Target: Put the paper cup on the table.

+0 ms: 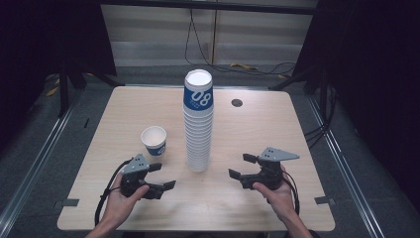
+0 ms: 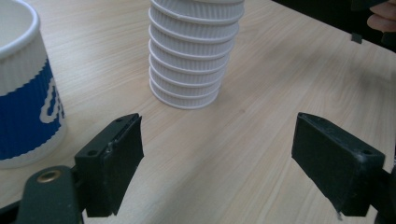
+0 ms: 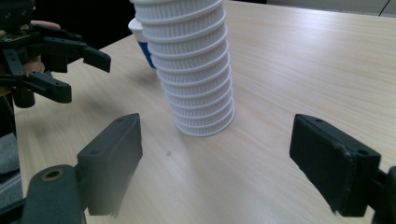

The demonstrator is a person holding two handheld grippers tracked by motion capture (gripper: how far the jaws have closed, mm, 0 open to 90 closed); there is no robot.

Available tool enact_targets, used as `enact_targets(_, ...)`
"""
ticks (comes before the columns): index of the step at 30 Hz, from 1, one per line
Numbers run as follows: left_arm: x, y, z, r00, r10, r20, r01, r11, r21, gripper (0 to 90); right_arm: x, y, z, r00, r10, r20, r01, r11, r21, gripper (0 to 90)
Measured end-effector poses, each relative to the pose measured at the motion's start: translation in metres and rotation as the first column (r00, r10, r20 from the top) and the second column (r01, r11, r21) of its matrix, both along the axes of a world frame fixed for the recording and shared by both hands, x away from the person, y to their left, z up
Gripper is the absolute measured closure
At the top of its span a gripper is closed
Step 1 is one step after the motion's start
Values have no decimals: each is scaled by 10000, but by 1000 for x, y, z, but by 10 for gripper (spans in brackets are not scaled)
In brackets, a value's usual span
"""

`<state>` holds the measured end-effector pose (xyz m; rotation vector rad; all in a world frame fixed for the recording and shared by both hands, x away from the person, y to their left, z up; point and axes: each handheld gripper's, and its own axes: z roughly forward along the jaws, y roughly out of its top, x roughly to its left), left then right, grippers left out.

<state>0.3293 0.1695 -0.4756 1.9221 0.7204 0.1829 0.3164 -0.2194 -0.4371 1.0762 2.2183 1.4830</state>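
Note:
A tall stack of white ribbed paper cups point(image 1: 198, 124) with a blue-banded top cup stands mid-table; its base shows in the left gripper view point(image 2: 191, 56) and the right gripper view point(image 3: 196, 70). A single blue-and-white cup point(image 1: 154, 140) stands left of it, large at the left edge of the left gripper view point(image 2: 25, 88). My left gripper point(image 1: 162, 176) is open near the front edge, just below the single cup, with nothing between its jaws point(image 2: 217, 158). My right gripper point(image 1: 241, 166) is open to the right of the stack's base, also holding nothing point(image 3: 215, 163).
The wooden table point(image 1: 257, 129) has a round cable hole point(image 1: 236, 102) at the back right. Cables point(image 1: 247, 64) lie on the floor behind it. Dark curtains hang on both sides. The left gripper also shows in the right gripper view point(image 3: 56, 65).

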Motion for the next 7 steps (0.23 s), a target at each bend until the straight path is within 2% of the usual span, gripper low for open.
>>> enact_targets(1,0,0,-4,9998,133,-132,-134,9999,-98,163,-2,0,-1,10000,15,44,-14,10000,-99,168)
enact_targets(3,2,1,-11,9970,0,-769,-23,9995,-303,163,-5,1,-3,9999,35,95,-34,9999,-136,166)
enact_targets(6,-2,0,-16,9966,-127,-815,146,9996,224,164,-7,4,-8,9999,102,26,-102,9995,-291,161)
enact_targets(7,-3,0,-17,9959,-269,-867,292,9993,253,164,-7,5,-9,9999,146,-5,-146,9992,-376,159)
